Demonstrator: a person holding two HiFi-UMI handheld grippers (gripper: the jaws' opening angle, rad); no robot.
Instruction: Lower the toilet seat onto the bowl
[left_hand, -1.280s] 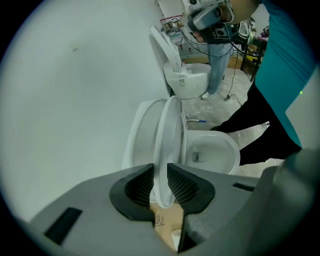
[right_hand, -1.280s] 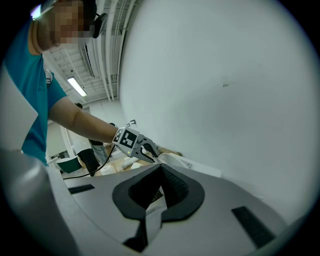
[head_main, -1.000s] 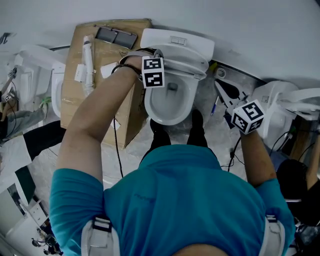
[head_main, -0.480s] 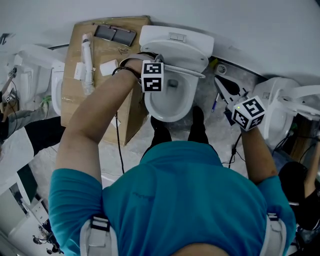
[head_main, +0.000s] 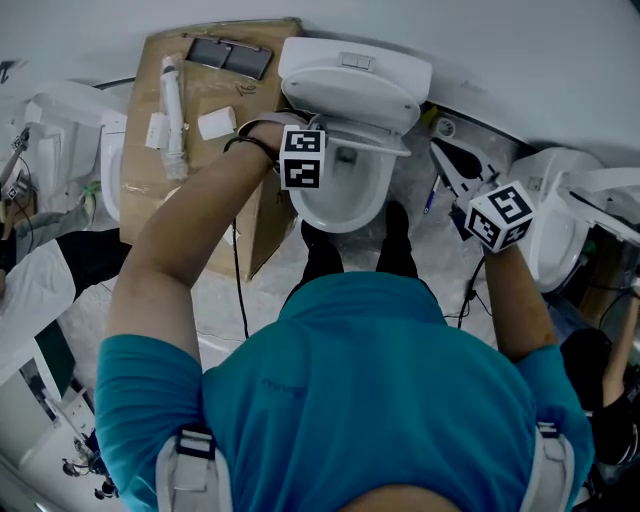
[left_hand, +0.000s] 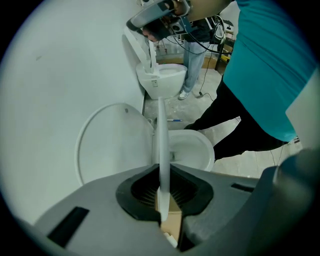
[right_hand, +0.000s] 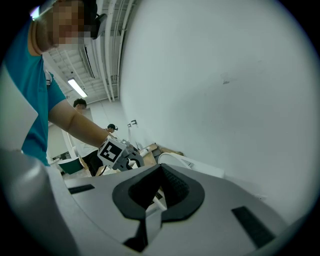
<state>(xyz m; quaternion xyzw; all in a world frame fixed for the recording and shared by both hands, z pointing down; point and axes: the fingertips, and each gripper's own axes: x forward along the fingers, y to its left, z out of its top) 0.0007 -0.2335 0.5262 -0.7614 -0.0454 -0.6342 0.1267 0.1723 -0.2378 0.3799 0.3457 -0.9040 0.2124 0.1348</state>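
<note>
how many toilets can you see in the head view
3. The middle toilet, its seat held by the left gripper; a left toilet beside the cardboard box; a right toilet near the right gripper. Others may be hidden off frame.

A cardboard box is standing against the white wall, carrying a long white tube, a dark flat panel and a small white card. A black cable is trailing over the pale floor below it. A blue pen is lying by a black tool. 2 spare toilets are flanking the scene: a left spare toilet and a right spare toilet. Beyond the right one, a person in jeans is standing.
</note>
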